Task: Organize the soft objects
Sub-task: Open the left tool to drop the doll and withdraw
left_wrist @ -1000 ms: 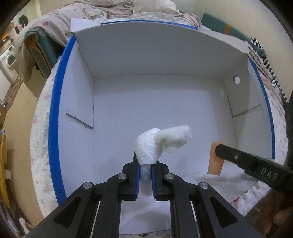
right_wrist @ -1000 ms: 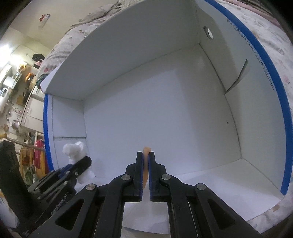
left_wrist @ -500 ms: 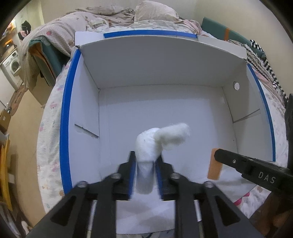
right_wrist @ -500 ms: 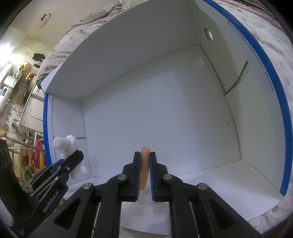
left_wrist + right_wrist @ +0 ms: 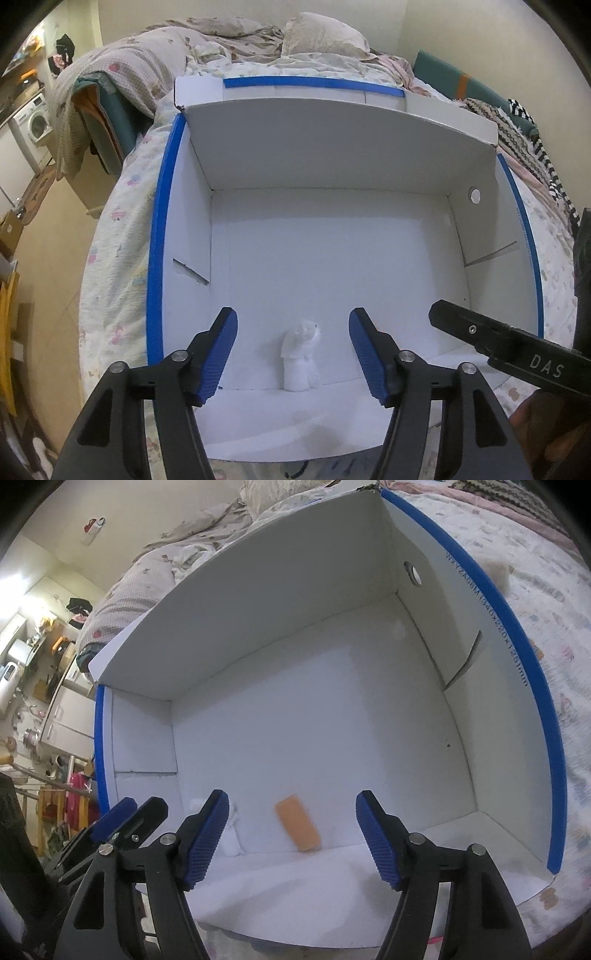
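A white box with blue rims [image 5: 159, 236] lies open on the bed; it also shows in the right wrist view [image 5: 524, 686]. A white soft toy [image 5: 300, 356] lies on the box floor by the near wall, partly hidden in the right wrist view [image 5: 231, 840]. An orange sponge [image 5: 297, 828] lies on the floor beside it. My left gripper [image 5: 293, 354] is open and empty above the toy. My right gripper [image 5: 291, 840] is open and empty above the sponge. The right gripper's arm shows in the left wrist view [image 5: 498, 347].
The box sits on a floral bedsheet [image 5: 118, 236]. Crumpled quilts and pillows [image 5: 258, 37] lie behind the box. A striped cloth [image 5: 528, 147] lies at the right. A washing machine [image 5: 33, 122] stands far left.
Both grippers opened. The white toy dropped from the left gripper onto the box floor, and the orange sponge dropped from the right gripper. Both grippers rose a little.
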A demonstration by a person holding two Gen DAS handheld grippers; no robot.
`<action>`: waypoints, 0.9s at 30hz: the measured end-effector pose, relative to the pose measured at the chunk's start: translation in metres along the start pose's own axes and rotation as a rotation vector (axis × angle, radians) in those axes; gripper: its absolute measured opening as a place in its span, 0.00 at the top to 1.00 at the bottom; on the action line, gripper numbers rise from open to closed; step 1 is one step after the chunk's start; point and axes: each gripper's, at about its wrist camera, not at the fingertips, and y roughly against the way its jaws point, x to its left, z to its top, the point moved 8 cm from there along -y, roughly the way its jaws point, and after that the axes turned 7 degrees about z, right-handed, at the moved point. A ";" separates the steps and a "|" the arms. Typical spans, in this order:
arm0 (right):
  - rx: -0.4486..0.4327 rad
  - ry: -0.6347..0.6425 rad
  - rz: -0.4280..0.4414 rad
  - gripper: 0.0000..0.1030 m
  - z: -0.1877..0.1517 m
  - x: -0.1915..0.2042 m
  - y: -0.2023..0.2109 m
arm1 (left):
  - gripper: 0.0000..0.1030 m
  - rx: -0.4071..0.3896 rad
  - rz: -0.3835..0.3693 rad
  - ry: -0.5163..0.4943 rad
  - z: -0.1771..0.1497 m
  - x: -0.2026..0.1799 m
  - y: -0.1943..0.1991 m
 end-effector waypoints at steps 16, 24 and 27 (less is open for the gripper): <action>-0.025 -0.005 0.017 0.27 -0.003 0.004 0.011 | 0.42 -0.040 0.032 0.058 -0.009 0.023 0.026; -0.057 -0.004 0.019 0.27 -0.011 0.005 0.030 | 0.37 -0.084 0.038 0.083 -0.020 0.040 0.053; -0.061 -0.013 0.034 0.27 -0.017 0.005 0.037 | 0.36 -0.080 0.032 0.092 -0.029 0.043 0.059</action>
